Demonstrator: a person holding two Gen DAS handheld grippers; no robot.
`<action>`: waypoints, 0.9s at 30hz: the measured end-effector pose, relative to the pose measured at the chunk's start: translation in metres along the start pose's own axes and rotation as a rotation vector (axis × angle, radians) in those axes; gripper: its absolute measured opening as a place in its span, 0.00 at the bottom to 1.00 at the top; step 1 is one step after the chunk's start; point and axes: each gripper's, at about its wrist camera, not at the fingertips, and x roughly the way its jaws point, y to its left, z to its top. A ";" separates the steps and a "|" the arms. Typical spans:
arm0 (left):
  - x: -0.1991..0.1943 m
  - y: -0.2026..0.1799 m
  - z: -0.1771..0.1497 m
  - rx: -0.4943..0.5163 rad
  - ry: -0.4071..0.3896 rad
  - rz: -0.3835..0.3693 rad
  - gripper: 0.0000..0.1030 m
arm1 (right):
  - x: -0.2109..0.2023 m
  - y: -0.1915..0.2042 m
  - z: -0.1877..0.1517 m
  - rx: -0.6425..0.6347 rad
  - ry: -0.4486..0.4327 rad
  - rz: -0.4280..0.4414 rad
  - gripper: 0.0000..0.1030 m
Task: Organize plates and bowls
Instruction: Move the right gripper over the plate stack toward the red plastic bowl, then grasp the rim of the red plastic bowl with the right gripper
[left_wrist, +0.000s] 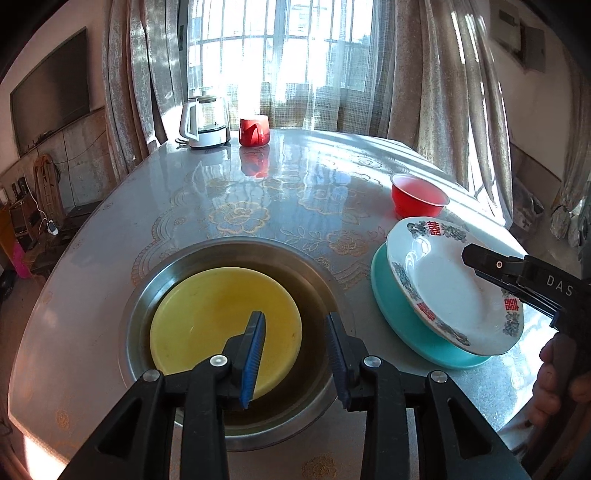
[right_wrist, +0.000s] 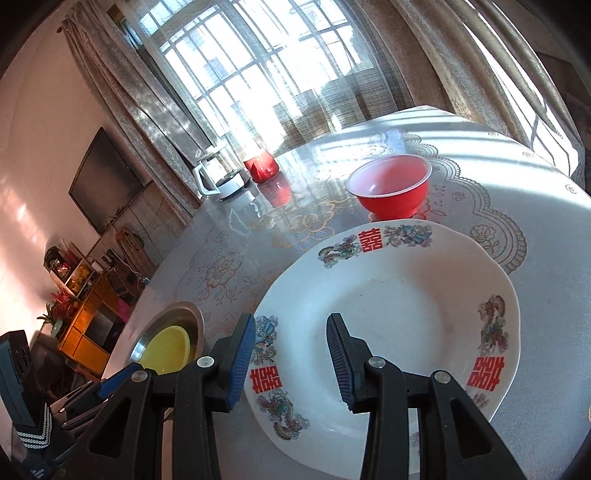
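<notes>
Left tongs (left_wrist: 295, 354) are standing open over the yellow plate (left_wrist: 207, 325) in the steel basin (left_wrist: 147, 295). Right tongs (right_wrist: 291, 362) are standing open over the white plate (right_wrist: 388, 314), the red bowl (right_wrist: 389, 188) sitting beyond it.

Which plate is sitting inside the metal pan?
The plain yellow plate lies inside the metal pan. The white patterned plate rests tilted on the turquoise plate, both out on the table.
</notes>
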 end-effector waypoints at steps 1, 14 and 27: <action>0.002 -0.002 0.001 0.005 0.002 -0.001 0.33 | -0.002 -0.005 0.002 0.011 -0.004 -0.009 0.39; 0.023 -0.018 0.022 0.008 0.019 -0.053 0.35 | -0.001 -0.064 0.033 0.122 0.001 -0.111 0.39; 0.046 -0.018 0.040 -0.014 0.043 -0.072 0.37 | 0.042 -0.082 0.106 0.076 0.048 -0.191 0.39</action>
